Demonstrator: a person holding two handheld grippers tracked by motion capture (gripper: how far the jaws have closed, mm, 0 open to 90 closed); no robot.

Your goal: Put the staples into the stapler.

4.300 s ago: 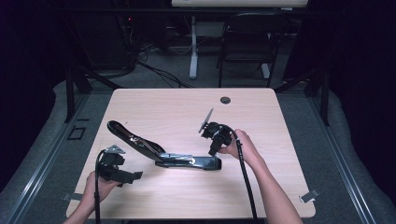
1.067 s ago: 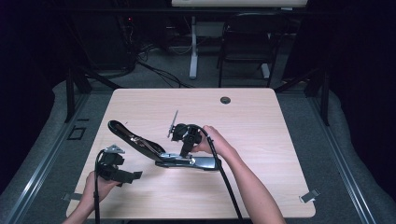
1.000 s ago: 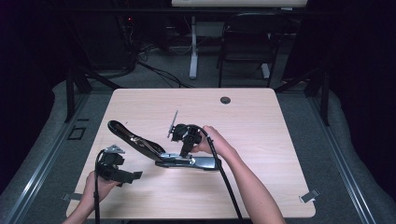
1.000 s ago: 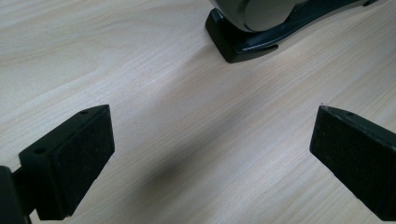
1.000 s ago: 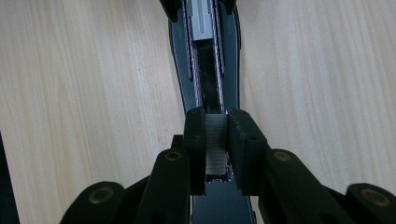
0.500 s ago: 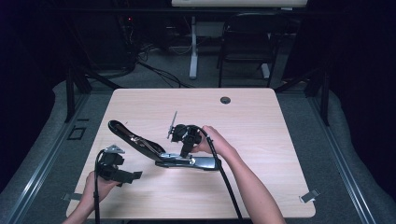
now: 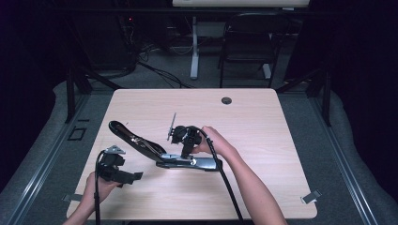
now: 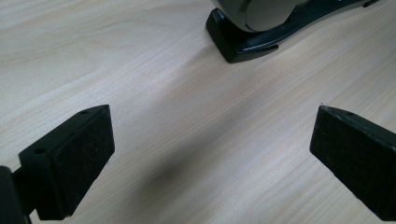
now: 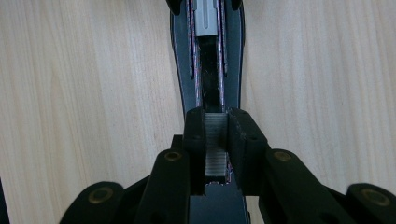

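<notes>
We see a light wooden table [image 7: 281, 154] in a dark room. It has one small round black hole [image 7: 226, 100] near its far edge. Behind the table we count one black chair [image 7: 246, 47] and one white post [image 7: 194, 47], with cables on the grey floor [image 7: 328, 140].

On the table we count one black stapler [image 7: 159, 150]. It lies open near the middle of the table, a bit to the left. Its top arm leans up and back to the left, and its flat base [image 7: 197, 163] rests on the wood.

We count two grippers, one in each hand. The right gripper [image 9: 216, 135] sits right over the open stapler. Its jaws are pinching a silver strip of staples [image 9: 215, 144], just above the long slot of the stapler. The left gripper [image 7: 117, 171] is near the front left edge of the table, apart from the stapler. Its jaws are spread wide over bare wood, and the end of the stapler's base [image 8: 243, 39] lies just ahead of them.
</notes>
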